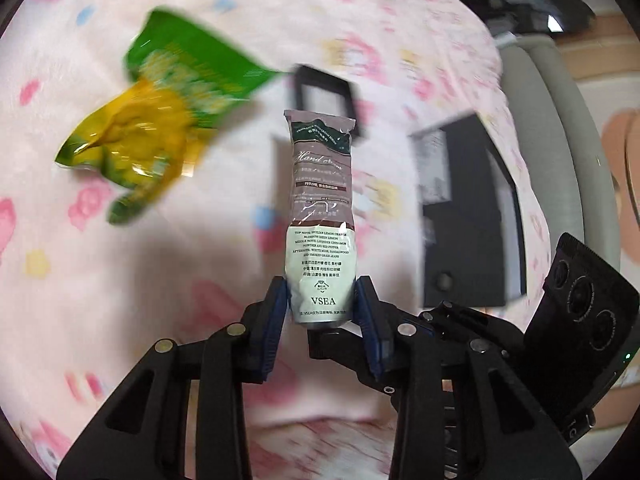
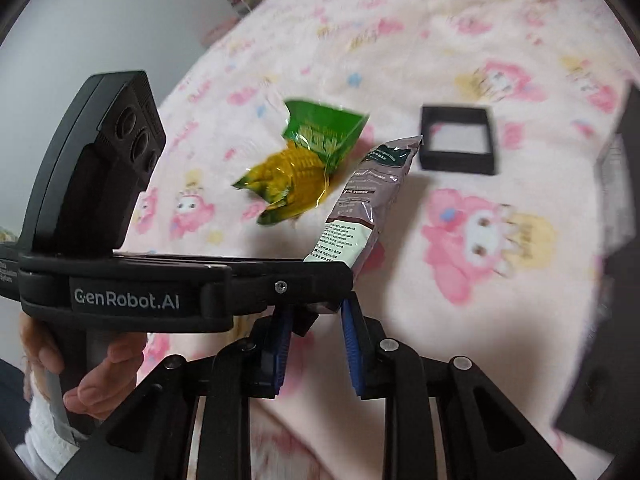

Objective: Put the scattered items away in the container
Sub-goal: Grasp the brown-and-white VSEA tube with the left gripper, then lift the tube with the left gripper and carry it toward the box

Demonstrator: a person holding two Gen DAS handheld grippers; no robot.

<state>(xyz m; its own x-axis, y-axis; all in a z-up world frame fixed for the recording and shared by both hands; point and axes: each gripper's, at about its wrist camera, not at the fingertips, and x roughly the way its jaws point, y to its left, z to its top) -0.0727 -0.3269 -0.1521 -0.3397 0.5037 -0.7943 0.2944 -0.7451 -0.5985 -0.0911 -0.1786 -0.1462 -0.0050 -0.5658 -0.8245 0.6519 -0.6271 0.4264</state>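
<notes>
Nearest first: the left gripper (image 1: 322, 300) has its blue pads (image 1: 276, 308) pressed on both sides of a mauve-and-white plastic hand cream tube (image 1: 320, 216), clamped at the white cap end w/ the crimped flat end sticking out ahead, lifted clear of the pink cartoon-print fleece blanket (image 1: 120, 320). I'd judge the tube light, squashy and a bit slick: the foil skin creases, so a hard squeeze could dent it or let it swivel; the grip near the stiffer cap shoulder looks the sensible place, tho the long free end may wag. The right gripper (image 2: 316, 320) sits just behind and under the left one's body; its jaws stand part-way apart and I can't see anything pinched between them, the left tool blocks the gap, so can't tell for sure. A hand (image 2: 100, 380) wraps the left tool's handle. Beyond the tube tip, ahead-left of the left gripper, lies a green-and-yellow crinkly foil corn snack packet (image 1: 160, 120): prob. very light, slippery, crushable; take it by a flat sealed edge, not the puffed middle. Straight ahead, further off, a small square black open-topped frame-like box (image 1: 324, 96) rests on the blanket. Ahead-right is a bigger black box-like container (image 1: 468, 216), blurred; likely the drop spot, though I can't be certain which black box is meant.
</notes>
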